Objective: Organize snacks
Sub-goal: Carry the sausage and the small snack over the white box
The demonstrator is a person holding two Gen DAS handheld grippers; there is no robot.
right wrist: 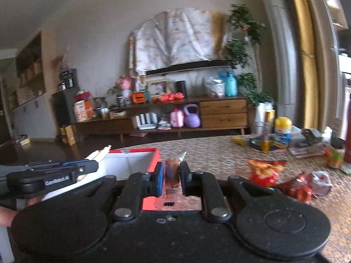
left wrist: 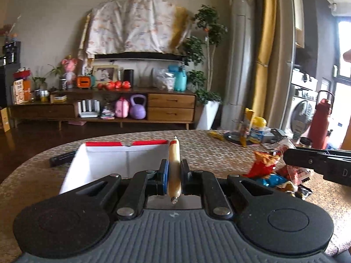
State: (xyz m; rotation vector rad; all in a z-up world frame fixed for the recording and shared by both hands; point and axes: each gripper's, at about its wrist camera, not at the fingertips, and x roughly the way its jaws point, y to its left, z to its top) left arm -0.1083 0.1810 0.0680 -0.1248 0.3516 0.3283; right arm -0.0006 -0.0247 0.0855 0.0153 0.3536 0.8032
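- A sausage stick [left wrist: 174, 166] is being clamped upright between the pads of the left gripper [left wrist: 174, 176], above the near edge of the white, red-rimmed box [left wrist: 105, 164] on the desk [left wrist: 208, 151].
- A small brown snack packet [right wrist: 172, 171] is being pinched in the right gripper [right wrist: 172, 176], beside the box's red wall.
- The loose snack bags [right wrist: 265, 171] are being left in a heap well to the right.
- The slim sausage is likely being risked: a tilt or an early release could send it rolling onto the desk.
- With both grippers crowding one box corner, a collision is being invited.
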